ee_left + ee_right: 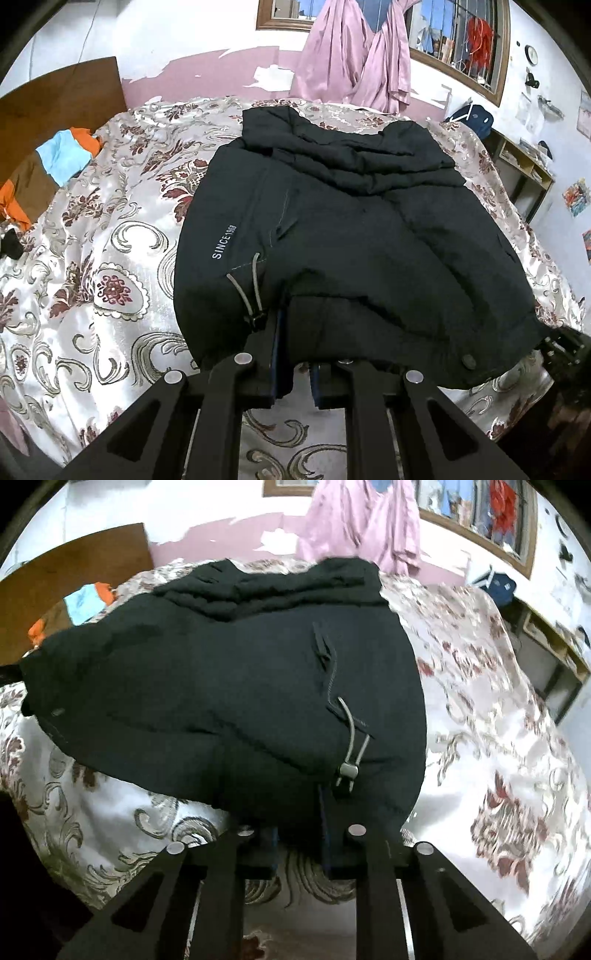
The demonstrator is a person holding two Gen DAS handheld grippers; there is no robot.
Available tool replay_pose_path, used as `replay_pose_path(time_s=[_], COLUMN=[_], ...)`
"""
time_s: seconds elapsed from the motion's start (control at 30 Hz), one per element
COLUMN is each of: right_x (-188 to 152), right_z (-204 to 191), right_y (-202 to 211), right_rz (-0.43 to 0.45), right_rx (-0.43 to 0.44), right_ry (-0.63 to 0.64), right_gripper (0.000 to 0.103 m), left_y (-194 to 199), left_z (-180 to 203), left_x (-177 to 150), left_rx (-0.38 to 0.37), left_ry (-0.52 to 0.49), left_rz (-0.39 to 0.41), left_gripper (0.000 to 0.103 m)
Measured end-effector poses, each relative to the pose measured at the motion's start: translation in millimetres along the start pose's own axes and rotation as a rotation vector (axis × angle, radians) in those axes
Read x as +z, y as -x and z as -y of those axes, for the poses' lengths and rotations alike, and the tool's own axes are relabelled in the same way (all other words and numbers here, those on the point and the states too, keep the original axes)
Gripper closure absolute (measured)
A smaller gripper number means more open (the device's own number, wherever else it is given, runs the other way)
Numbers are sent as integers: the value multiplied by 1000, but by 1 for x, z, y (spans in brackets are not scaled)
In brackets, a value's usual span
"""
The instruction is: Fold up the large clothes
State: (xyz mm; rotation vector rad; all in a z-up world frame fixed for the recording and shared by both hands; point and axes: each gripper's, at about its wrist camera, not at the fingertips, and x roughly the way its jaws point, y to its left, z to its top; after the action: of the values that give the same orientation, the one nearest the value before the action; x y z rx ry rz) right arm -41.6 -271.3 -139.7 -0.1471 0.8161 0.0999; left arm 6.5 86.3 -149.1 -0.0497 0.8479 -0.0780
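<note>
A large black padded jacket [351,229] lies spread on the bed, hem toward me, with "SINCE 1968" printed near its left side and grey drawcords at both hem corners. My left gripper [291,332] is shut on the jacket's near hem by the left drawcord. My right gripper [299,812] is shut on the jacket [229,686] hem beside the right drawcord toggle [347,770]. The right gripper also shows at the far right of the left wrist view [565,343]. The hem is lifted slightly off the bed at both grips.
The bed has a shiny floral bedspread [110,266]. Blue, orange and brown clothes [62,155] lie at the far left by a wooden headboard [55,107]. Pink curtains [351,55] hang behind the bed. A shelf unit [524,173] stands at the right.
</note>
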Motion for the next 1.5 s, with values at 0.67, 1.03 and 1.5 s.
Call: replay_pose_path(time_s=[0.67,1.03,1.5], right_x=[40,63,86], right_z=[10,16,15], right_y=[43,49,55], right_rz=[104,134,168], right_rx=[87,113,119], right_ry=[25,-11,-28], right_gripper=[95,96,96], left_y=[8,18,20], left_z=[0,1,-2], left_x=[23,39,60], left_rx=[-2,-8,-15], left_ry=[3,17,42], left_rz=[-8,15,31], left_gripper=[91,91,91])
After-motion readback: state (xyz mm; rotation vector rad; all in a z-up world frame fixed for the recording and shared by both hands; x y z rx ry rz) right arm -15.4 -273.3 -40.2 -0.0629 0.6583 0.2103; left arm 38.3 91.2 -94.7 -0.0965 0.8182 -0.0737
